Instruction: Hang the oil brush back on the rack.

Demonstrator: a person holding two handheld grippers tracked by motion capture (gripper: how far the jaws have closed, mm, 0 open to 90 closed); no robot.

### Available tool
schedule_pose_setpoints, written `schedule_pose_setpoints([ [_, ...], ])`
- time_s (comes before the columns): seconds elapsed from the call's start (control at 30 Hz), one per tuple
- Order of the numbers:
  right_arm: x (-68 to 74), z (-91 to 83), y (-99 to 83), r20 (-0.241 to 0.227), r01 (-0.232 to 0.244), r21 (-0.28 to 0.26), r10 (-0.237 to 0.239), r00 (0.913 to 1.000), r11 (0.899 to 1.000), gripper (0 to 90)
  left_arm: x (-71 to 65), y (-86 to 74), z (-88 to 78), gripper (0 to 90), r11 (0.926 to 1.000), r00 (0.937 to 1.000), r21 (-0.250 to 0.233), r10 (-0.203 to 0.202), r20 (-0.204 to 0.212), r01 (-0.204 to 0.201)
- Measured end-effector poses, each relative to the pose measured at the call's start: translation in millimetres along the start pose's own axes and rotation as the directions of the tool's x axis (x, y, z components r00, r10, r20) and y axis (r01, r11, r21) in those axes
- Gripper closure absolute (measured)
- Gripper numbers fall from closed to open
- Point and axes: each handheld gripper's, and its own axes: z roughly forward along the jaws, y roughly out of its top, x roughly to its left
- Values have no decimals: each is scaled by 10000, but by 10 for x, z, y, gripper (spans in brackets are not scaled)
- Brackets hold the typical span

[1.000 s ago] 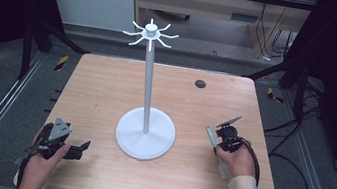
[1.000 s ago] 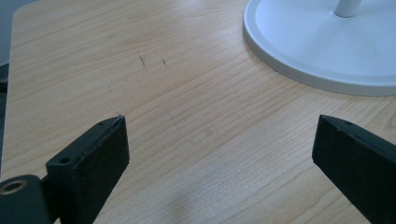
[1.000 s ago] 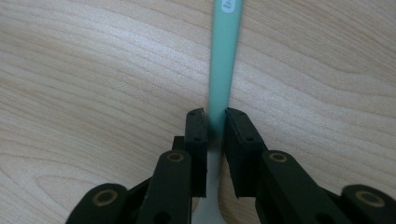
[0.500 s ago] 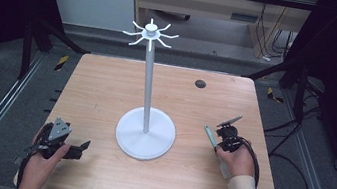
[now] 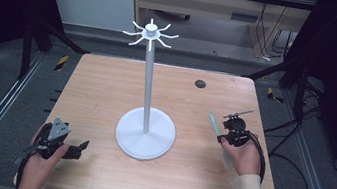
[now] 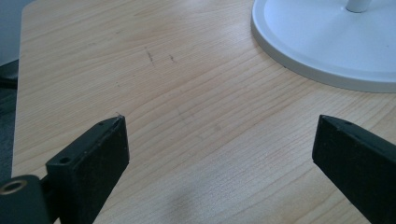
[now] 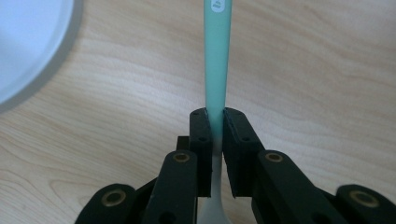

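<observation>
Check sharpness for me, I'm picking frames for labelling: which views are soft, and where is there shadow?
High view: evenly lit table, dark surroundings. Left gripper view: sharp wood grain, faint shadow low between the jaws. Right gripper view: green handle blurs toward the top; white base soft.

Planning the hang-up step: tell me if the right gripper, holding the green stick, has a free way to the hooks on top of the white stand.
Probably yes. The right gripper is shut on the green stick, and bare table lies between it and the white stand. Nothing crowds the hooks; they sit high, so a clear lift is needed.

No legible text anywhere.
</observation>
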Motion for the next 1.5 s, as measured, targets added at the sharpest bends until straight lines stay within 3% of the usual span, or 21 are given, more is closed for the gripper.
schedule_pose_setpoints([
  [0.27, -14, -125, 206, -122, -55, -814, 45, 9999, 9967, 827, 17, -14, -18, 34, 9999, 9998, -59, -127, -145, 126],
  [0.37, -24, -201, 316, -167, -125, -1583, 100, 9998, 9873, 827, 17, -15, -18, 34, 9999, 9999, -60, -117, -126, 116],
  [0.57, 28, -230, 305, 30, 123, -2228, -119, 9999, 9748, 827, 8, 5, -16, 34, 9999, 10000, -117, -38, -59, 37],
  [0.67, 62, -261, 301, 160, 302, -2666, -269, 9995, 9633, 827, 5, 8, -19, 34, 9998, 10000, -187, -82, -49, 81],
  [0.7, 97, -311, 305, 108, 372, -3075, -356, 9993, 9508, 826, 8, 9, -23, 34, 9998, 10000, -199, -87, -44, 87],
  [0.77, 109, -330, 304, 81, 384, -3205, -378, 9993, 9465, 827, 12, 10, -23, 34, 9997, 9999, -225, -89, -55, 88],
  [1.07, 221, -568, 309, -297, 391, -4420, -582, 9979, 8962, 827, 8, 19, -16, 34, 9997, 10000, -239, -62, -34, 61],
  [1.13, 233, -584, 312, -274, 410, -4464, -595, 9979, 8939, 827, 8, 20, -14, 34, 9997, 10000, -231, -50, -33, 49],
  [1.17, 249, -612, 318, -312, 464, -4608, -685, 9972, 8863, 827, 5, 20, -14, 34, 9997, 10000, -222, -41, -35, 40],
  [1.2, 249, -612, 318, -312, 464, -4608, -685, 9972, 8863, 827, 5, 20, -14, 34, 9997, 10000, -222, -41, -35, 40],
  [1.33, 284, -671, 325, -379, 515, -4929, -806, 9960, 8685, 827, 9, 19, -15, 34, 9997, 10000, -240, -58, -50, 57],
  [1.5, 321, -715, 340, -570, 394, -5042, -788, 9953, 8627, 827, 8, 20, -16, 34, 9997, 10000, -234, -42, -37, 41],
])
